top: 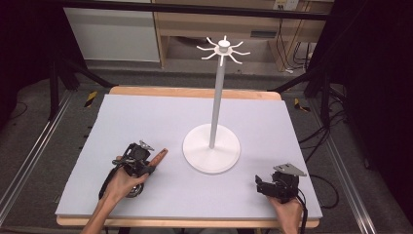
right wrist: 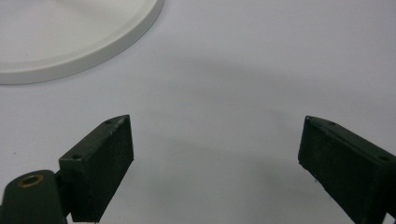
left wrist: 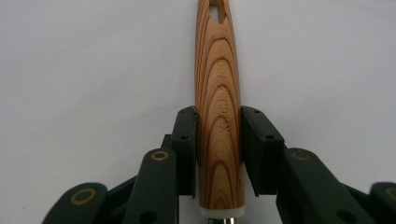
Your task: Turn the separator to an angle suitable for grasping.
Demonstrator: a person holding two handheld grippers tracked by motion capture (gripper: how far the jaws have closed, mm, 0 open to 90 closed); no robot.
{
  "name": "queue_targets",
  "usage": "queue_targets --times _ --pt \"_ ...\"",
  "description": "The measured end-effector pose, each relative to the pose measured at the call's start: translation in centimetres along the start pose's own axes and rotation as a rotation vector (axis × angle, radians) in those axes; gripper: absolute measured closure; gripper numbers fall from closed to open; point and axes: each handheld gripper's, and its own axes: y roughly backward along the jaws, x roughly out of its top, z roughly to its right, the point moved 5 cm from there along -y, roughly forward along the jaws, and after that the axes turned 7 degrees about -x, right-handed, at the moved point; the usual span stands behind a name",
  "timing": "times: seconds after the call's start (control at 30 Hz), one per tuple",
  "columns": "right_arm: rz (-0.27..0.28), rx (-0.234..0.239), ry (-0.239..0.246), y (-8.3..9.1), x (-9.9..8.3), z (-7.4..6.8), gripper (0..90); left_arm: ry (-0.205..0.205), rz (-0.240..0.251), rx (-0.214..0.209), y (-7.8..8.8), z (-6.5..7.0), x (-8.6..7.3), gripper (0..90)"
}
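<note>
Wood-grained and tapered, the long utensil handle [left wrist: 219, 116] sits pinched between the two black jaws of the left gripper [left wrist: 218, 140], whose pads press its sides; a slot pierces the handle's far end, and a white collar rings its near end. On the pale grey mat [top: 146, 122] the handle [top: 158, 157] points toward the round white base of the tall hook stand [top: 212, 148]. Near the mat's right front corner, the right gripper [top: 265, 185] rests with its jaws spread wide over bare mat, nothing between them.
</note>
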Motion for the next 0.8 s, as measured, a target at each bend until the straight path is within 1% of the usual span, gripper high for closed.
queue_targets --times 0.13,0.17,0.27,0.43,0.53,0.6,0.63,0.7,0.8 --pt "-0.001 0.001 -0.006 0.0 0.0 0.0 10.7 -0.004 0.009 -0.014 0.1 -0.1 -0.1 67.3" --pt "-0.001 0.003 -0.004 0.1 0.0 0.1 10.7 -0.009 0.003 -0.016 0.2 -0.1 -0.2 67.3" --pt "-0.001 0.001 -0.005 0.0 -0.1 0.1 10.7 -0.02 -0.003 -0.016 0.5 -0.2 -0.7 67.2" --pt "-0.007 0.003 -0.005 0.0 -0.1 0.0 10.7 -0.023 0.005 -0.022 0.9 -0.3 -1.5 67.2" --pt "-0.009 0.006 0.002 -0.1 -0.1 -0.1 10.7 -0.033 0.0 -0.021 0.9 -0.3 -1.5 66.8" --pt "-0.01 0.007 0.002 -0.1 -0.1 -0.1 10.7 -0.036 0.007 -0.009 0.9 -0.3 -1.3 64.9" --pt "-0.01 0.006 0.002 -0.1 -0.1 0.0 10.7 -0.033 0.012 -0.006 0.9 -0.4 -1.2 61.4" --pt "-0.01 0.006 0.0 -0.1 -0.1 0.0 10.7 -0.037 0.02 -0.011 1.1 -0.4 -0.9 57.1" --pt "-0.008 0.005 0.001 -0.1 -0.1 0.1 10.7 -0.058 0.029 -0.003 1.4 -0.4 -0.3 54.0"
